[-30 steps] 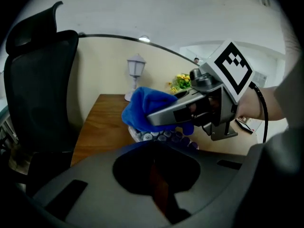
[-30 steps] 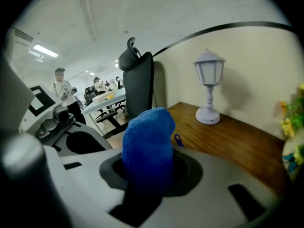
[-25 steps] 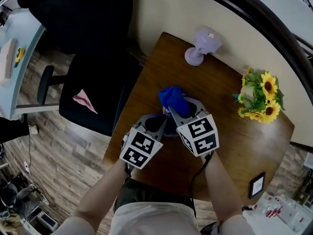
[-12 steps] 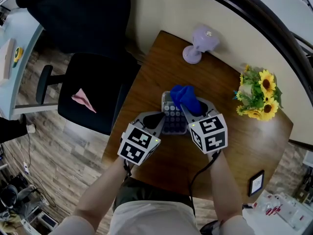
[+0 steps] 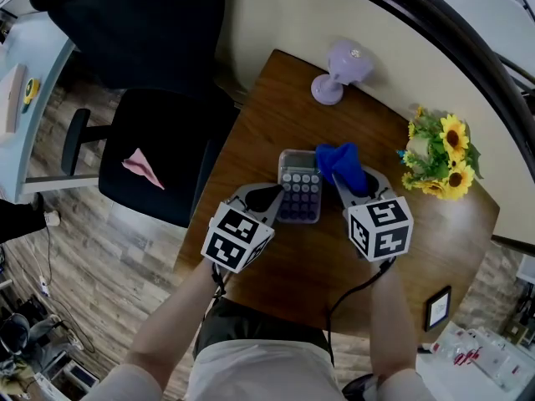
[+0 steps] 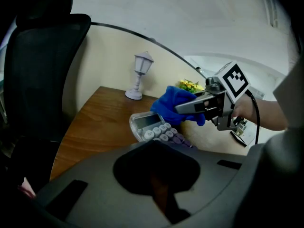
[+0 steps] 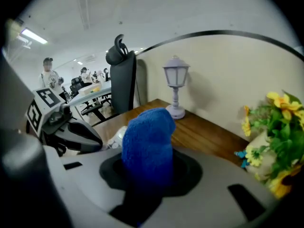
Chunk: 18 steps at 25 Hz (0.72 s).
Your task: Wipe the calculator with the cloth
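right gripper (image 5: 344, 179) fingers clamp the blue cloth (image 5: 338, 162) just beside the calculator (image 5: 299, 192); left gripper (image 5: 272, 204) fingers, nearly together, sit at its left edge.

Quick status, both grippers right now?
Left gripper: closed, apparently on the calculator's near edge.
Right gripper: closed, holding the blue cloth.

A bright blue cloth (image 5: 341, 164) lies right of a grey calculator (image 5: 299, 192) with pale and purple keys on a brown wood-grain table (image 5: 276, 98), with a lilac lamp (image 5: 338, 75) far, yellow sunflowers (image 5: 443, 157) with green leaves right, a black chair (image 5: 159, 149) bearing pink paper (image 5: 144, 167) left, and black-and-white square markers on the left cube (image 5: 236, 239) and right cube (image 5: 380, 226).
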### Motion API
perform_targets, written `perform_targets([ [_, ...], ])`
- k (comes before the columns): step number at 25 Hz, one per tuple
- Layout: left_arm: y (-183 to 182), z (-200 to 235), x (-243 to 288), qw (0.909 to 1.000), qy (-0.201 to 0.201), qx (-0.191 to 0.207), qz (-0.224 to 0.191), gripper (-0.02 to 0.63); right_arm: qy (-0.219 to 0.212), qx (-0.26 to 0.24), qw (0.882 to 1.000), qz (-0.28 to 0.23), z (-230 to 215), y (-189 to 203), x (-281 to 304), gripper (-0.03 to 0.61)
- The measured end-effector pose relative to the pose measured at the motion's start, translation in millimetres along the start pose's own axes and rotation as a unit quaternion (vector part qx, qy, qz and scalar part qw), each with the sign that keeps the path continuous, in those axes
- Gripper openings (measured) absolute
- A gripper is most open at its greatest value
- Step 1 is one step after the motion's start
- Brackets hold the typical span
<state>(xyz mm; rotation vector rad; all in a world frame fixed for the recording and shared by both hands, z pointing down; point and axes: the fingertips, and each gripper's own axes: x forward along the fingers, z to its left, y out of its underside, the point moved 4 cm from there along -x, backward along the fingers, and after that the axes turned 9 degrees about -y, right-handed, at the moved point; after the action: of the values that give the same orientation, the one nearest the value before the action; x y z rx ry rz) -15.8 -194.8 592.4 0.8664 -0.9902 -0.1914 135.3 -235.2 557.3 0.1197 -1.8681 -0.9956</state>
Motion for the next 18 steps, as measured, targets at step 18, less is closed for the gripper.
perform_targets([
  [18,9,-6,-6,0.9997,-0.002,-0.021,-0.015,0.003,-0.097,-0.039,0.994,0.022,79,5,36,0.123],
])
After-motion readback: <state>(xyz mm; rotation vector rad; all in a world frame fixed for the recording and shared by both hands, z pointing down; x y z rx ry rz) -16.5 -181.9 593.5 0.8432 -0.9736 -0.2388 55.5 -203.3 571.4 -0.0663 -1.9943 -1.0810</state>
